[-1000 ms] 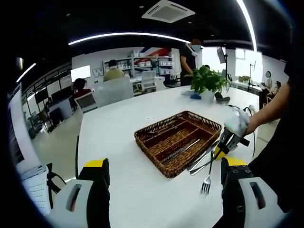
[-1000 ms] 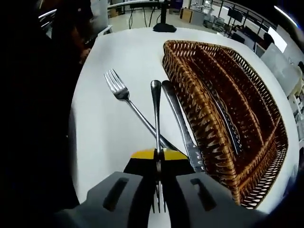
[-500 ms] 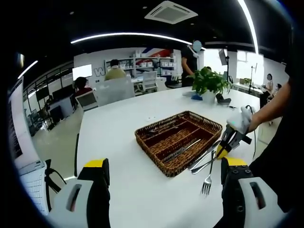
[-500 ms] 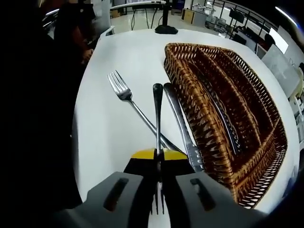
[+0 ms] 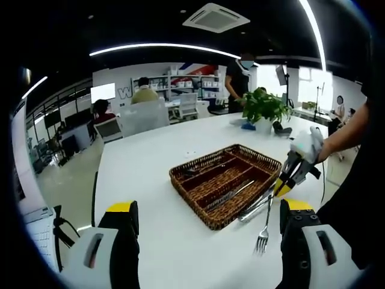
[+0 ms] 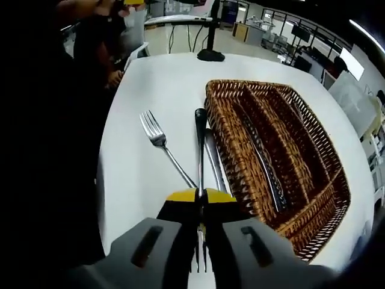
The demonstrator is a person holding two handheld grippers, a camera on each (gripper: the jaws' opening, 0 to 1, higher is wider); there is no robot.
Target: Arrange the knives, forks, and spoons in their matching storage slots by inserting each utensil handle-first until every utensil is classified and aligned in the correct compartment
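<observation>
The right tongs [image 6: 201, 195] are gripping a slim steel fork [image 6: 200, 150] by its tine end, handle forward, just beside the brown wicker tray [image 6: 313, 208] on the white tabletop [image 6: 156, 78]. Best carrying it over the rim before lowering handle-first. The left tongs [image 5: 207, 220] are hanging open.

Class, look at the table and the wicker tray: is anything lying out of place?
Yes. A fork and a knife lie loose on the table beside the wicker tray, unsorted. The right gripper holds another fork, handle forward.
</observation>
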